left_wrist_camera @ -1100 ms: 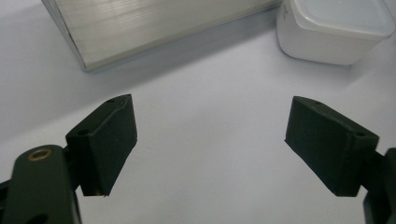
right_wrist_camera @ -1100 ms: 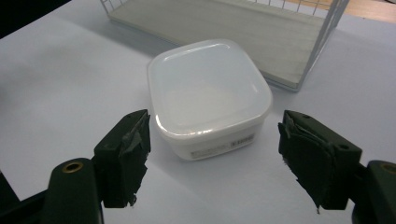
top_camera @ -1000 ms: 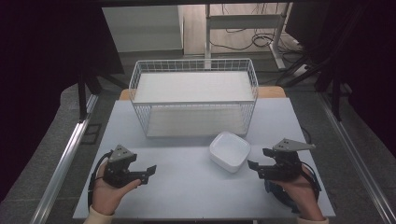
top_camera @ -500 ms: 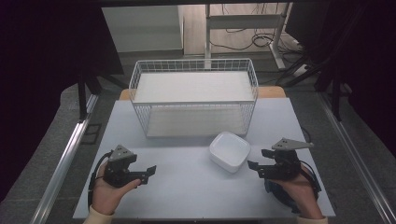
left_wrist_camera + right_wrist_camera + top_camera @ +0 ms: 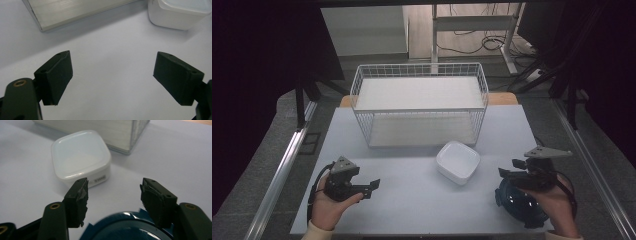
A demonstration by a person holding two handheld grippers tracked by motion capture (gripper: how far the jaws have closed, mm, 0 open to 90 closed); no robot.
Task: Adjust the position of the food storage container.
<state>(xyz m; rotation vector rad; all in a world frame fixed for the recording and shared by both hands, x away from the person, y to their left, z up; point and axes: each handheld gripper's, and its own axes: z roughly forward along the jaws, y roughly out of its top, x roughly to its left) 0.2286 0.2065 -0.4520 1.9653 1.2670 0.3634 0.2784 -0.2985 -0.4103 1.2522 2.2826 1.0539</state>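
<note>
At near right of worktop [image 5: 412, 195], dark blue bowl [image 5: 517, 204] beneath right tool [image 5: 507, 175], jaws part-closing and gripping nothing; judged stiff, glossy, slippery, best pinched at rim; left tool [image 5: 371, 186] wide, empty.

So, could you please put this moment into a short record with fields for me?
table: pale grey top
wire basket: white, at the far side of the table
white dish: square with rounded corners, just in front of the basket's right end
blue bowl: dark blue, at the table's near right edge, under the right gripper
left gripper: jaws wide apart, nothing between them
right gripper: over the blue bowl, jaws have just been closing, apart, pads touching nothing
</note>
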